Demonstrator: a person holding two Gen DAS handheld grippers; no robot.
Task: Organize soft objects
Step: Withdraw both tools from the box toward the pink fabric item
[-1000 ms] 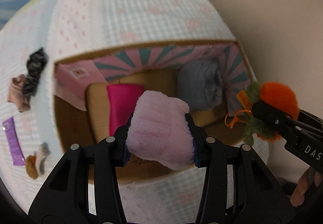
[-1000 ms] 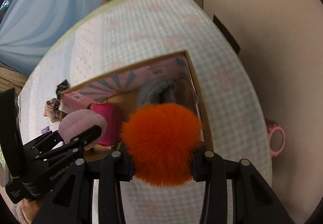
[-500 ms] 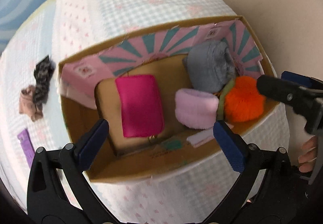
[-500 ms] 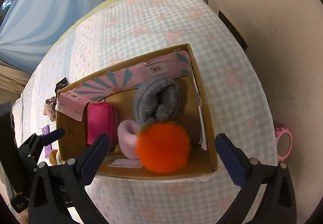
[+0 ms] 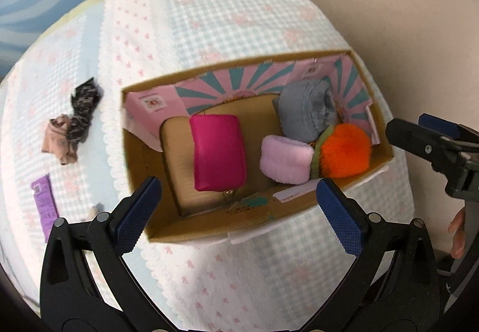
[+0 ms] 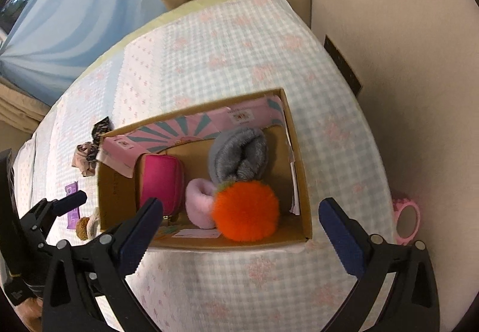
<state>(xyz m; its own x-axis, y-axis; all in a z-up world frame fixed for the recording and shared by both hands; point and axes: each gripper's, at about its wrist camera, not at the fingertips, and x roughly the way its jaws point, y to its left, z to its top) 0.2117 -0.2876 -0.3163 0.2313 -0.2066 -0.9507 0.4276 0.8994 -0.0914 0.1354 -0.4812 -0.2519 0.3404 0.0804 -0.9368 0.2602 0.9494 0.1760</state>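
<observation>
Both hand-held grippers hang spread and empty above the cardboard box (image 5: 299,209) — the left hand-held gripper (image 5: 236,212) over its near wall, the right hand-held gripper (image 6: 239,230) likewise. Inside the box lie the magenta pouch (image 5: 218,155), the pink plush roll (image 5: 285,163) touching the orange pom-pom (image 5: 347,150), and the grey fleece roll (image 5: 308,113) behind them. The remaining work looks to be the loose pieces on the checked bedcover (image 5: 227,14): the left hand-held gripper should swing out to the dark scrunchie (image 5: 84,105) and the beige cloth (image 5: 58,137) touching it, come down with its fingers straddling one piece only, and pinch the bulk of the fabric rather than an edge. The right wrist view alone shows a pink mug (image 6: 407,219) on the floor beyond the bed; the left view shows the purple packet (image 5: 45,206) whole, but the small brown thing by its near end is — perhaps a hair tie — too hidden to name.
</observation>
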